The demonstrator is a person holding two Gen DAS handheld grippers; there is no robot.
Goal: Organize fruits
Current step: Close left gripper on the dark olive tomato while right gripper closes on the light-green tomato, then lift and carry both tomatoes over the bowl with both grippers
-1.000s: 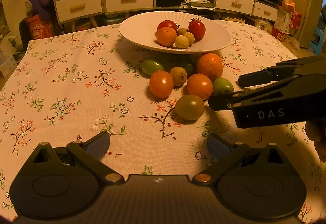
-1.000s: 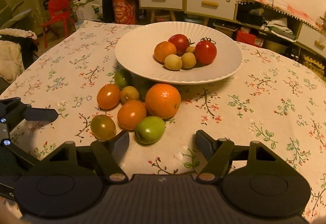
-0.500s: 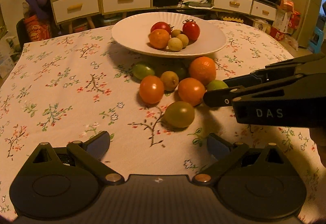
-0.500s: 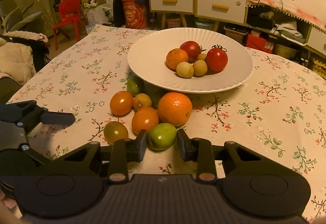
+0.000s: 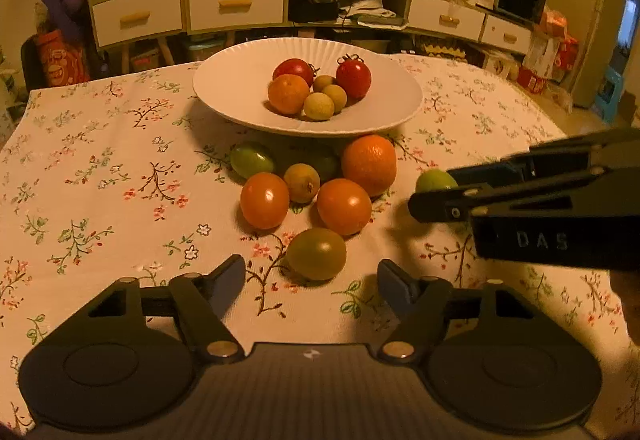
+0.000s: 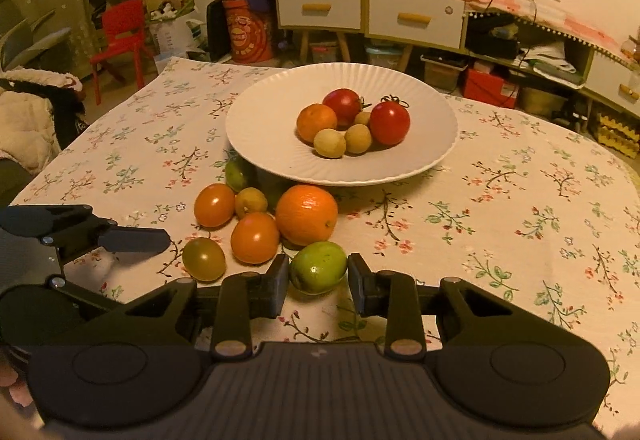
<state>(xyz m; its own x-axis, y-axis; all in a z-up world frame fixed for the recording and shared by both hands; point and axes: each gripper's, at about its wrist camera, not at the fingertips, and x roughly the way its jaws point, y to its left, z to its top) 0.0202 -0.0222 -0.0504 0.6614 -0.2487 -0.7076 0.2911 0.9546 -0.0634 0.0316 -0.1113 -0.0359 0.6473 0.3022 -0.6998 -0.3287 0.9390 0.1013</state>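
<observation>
A white plate (image 5: 240, 96) at the far middle of the table holds two red tomatoes, an orange fruit and three small yellowish fruits. In front of it lie an orange (image 5: 370, 164), two orange tomatoes (image 5: 264, 200), a small brownish fruit and a green fruit (image 5: 252, 160). My right gripper (image 6: 318, 276) is shut on a green round fruit (image 6: 318, 266), its pads pressing both sides. The jaws of my left gripper (image 5: 310, 278) are closing; an olive-green tomato (image 5: 316, 254) sits between and just ahead of the fingertips, untouched.
A floral tablecloth (image 5: 100, 168) covers the table. Behind it stand white drawer cabinets (image 5: 236, 6), shelves and clutter. A red chair (image 6: 120, 40) and a padded seat (image 6: 28, 116) stand off the table's left side.
The right jaws came in and closed on the green fruit. The left jaws have narrowed around the olive-green tomato, which now lies closer to them.
</observation>
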